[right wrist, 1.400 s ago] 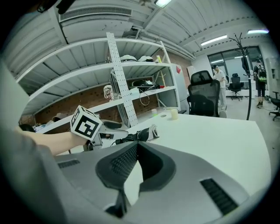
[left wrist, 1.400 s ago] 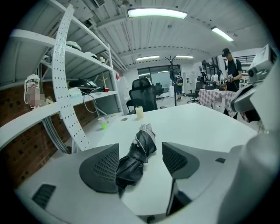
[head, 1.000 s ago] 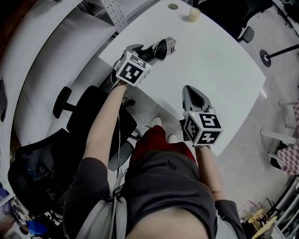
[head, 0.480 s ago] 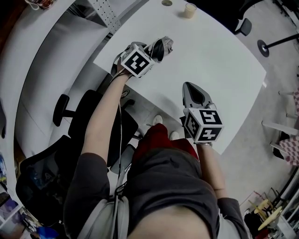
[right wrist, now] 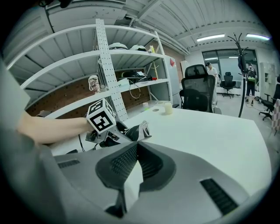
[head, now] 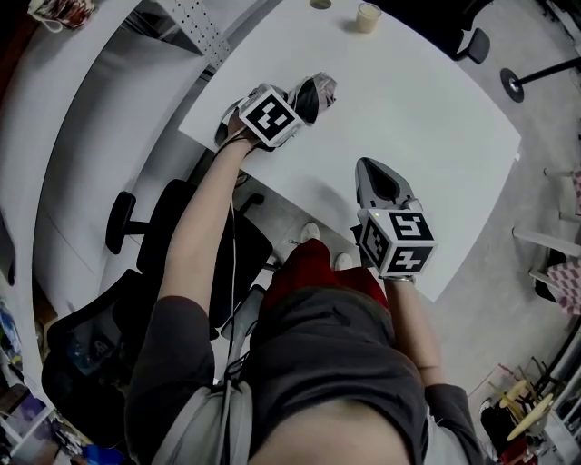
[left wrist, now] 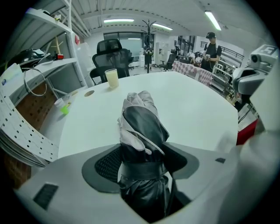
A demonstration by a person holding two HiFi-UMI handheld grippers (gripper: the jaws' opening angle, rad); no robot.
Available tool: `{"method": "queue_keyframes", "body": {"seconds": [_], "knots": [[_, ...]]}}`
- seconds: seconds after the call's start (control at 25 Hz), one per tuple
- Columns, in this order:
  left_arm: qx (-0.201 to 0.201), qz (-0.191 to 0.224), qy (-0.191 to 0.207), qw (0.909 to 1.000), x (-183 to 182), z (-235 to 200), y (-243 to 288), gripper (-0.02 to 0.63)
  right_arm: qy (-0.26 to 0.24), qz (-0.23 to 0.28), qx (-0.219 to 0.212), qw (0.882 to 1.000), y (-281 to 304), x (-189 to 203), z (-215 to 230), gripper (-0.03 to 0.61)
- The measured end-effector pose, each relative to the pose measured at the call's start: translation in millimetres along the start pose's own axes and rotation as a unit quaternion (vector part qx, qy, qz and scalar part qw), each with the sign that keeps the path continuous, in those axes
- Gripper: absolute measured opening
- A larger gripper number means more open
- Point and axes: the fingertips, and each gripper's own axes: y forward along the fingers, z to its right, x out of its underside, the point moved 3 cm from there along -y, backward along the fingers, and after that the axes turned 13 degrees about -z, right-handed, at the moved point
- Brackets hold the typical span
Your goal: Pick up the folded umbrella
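**Folded umbrella pinched in the left gripper over a white table**

A folded umbrella (head: 313, 93), black with pale grey cloth, is seen at the near left corner of the white table (head: 436, 109). Its long axis runs in line with the left gripper (head: 292, 103) and points away from the person, across the table towards its far edge. A dark strap is wrapped round the umbrella where it sits between the jaws. Whether its far end rests on the table or hangs just above it cannot be told.

The left gripper's jaws are pressed against the umbrella's two sides, so it is held firmly. The right gripper (head: 376, 179) is held over the table's near edge, well apart from the umbrella. Its jaws are drawn together at the tips, and nothing is held between them.

A pale cup (head: 367, 16) stands upright near the table's far edge. What is inside it cannot be made out.
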Motion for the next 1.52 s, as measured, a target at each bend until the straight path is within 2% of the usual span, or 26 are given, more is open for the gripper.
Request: {"method": "queue_keyframes", "body": {"seconds": [0.28,0.48,0.72,0.96,1.16,1.36,1.52], "knots": [[0.02,-0.016,0.019,0.9995,-0.8,0.8,6.3,0.298,0.006,-0.003,0.003,1.0,6.1,-3.3,2.1,0.018],[0.018,-0.023,0.03,0.9991,-1.4,0.4,12.3,0.299,0.013,-0.005,0.009,1.0,7.2,-2.9,6.2,0.018],[0.037,-0.016,0.023,0.9989,1.2,-0.4,19.8,0.301,0.017,-0.01,0.012,1.0,5.5,2.7,7.0,0.018],[0.019,0.011,0.017,0.9996,-2.4,1.0,14.5,0.278,0.014,-0.009,0.01,1.0,6.4,2.8,3.8,0.018],[0.0,0.006,0.016,0.9999,3.5,3.4,14.0,0.252,0.013,-0.011,0.01,1.0,5.5,3.5,-0.2,0.018],[-0.016,0.006,0.002,0.9998,8.2,5.3,12.3,0.247,0.016,-0.009,0.015,1.0,0.2,5.1,2.5,0.018],[-0.021,0.023,-0.016,0.9994,8.5,7.7,7.9,0.245,0.02,-0.003,0.017,1.0,-5.2,5.3,6.5,0.018]]}}
